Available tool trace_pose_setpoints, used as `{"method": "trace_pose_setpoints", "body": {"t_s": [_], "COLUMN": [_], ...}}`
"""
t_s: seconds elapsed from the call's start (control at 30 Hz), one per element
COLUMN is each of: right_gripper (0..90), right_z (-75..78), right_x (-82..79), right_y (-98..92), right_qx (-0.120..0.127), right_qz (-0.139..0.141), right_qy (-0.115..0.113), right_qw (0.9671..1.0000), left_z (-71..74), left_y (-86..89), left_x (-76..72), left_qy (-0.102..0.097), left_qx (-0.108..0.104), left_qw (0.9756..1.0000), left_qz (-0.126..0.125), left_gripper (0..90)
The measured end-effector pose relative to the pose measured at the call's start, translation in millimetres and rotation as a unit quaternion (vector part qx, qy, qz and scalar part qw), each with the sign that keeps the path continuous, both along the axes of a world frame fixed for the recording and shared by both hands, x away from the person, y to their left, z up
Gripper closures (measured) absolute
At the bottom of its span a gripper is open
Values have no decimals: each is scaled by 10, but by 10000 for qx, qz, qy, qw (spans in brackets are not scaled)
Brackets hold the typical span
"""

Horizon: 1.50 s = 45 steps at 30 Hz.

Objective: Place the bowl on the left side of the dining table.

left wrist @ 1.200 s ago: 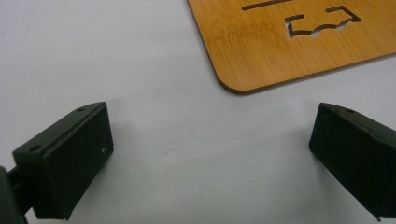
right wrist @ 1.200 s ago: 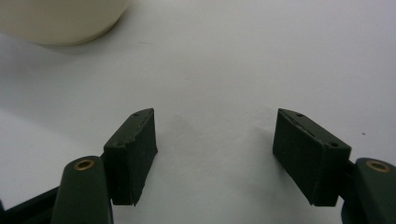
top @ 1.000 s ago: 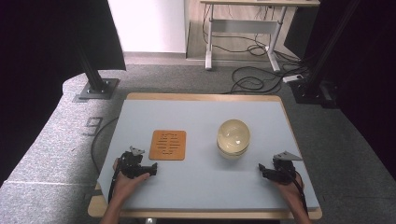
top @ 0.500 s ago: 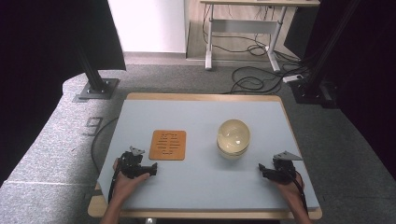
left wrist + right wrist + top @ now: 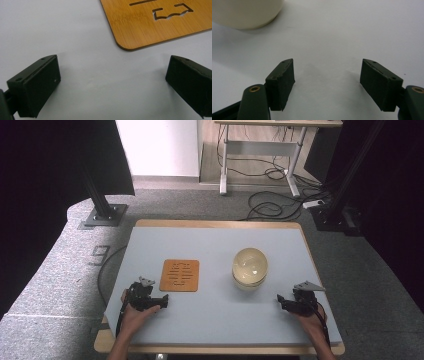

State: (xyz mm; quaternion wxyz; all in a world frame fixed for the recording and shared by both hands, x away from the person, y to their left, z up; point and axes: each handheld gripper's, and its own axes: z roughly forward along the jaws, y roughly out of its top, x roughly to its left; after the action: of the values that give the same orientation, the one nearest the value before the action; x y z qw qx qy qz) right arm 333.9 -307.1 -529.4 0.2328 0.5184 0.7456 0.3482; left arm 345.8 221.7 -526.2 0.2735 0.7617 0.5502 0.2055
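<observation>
A square wooden coaster (image 5: pixel 180 275) with cut-out slots lies left of centre on the pale table (image 5: pixel 215 245). Its rounded corner (image 5: pixel 140 30) shows just beyond my left gripper (image 5: pixel 113 75), which rests open on the table with nothing between its jaws. In the high view the left gripper (image 5: pixel 162 302) sits just in front of the coaster. A cream bowl (image 5: pixel 249 268) stands right of centre; its base (image 5: pixel 247 12) appears at the upper left of the right gripper view. My right gripper (image 5: pixel 327 80) is open and empty, resting near the front right (image 5: pixel 283 301), apart from the bowl.
The table's wooden rim (image 5: pixel 215 224) borders the pale top. Grey carpet surrounds it, with black stand bases (image 5: pixel 102 215) at the back left and cables (image 5: pixel 280 205) and a desk frame behind. Open tabletop lies between the two grippers.
</observation>
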Motion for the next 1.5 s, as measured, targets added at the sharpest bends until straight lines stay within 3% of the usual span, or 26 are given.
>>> {"method": "trace_pose_setpoints", "body": {"t_s": [0.97, 1.5], "right_gripper": [286, 287], "right_z": [281, 451], "right_x": [-68, -126], "right_y": [44, 143], "right_qx": [267, 241], "right_qz": [55, 216], "right_qy": [-359, -571], "right_qw": [9990, 9978], "left_z": [1, 2], "left_y": [-1, -1], "left_x": [2, 3], "left_qy": [4, 7], "left_qx": [5, 13], "left_qw": [10000, 10000], "left_qz": [-4, -13], "left_gripper": [0, 0]}}
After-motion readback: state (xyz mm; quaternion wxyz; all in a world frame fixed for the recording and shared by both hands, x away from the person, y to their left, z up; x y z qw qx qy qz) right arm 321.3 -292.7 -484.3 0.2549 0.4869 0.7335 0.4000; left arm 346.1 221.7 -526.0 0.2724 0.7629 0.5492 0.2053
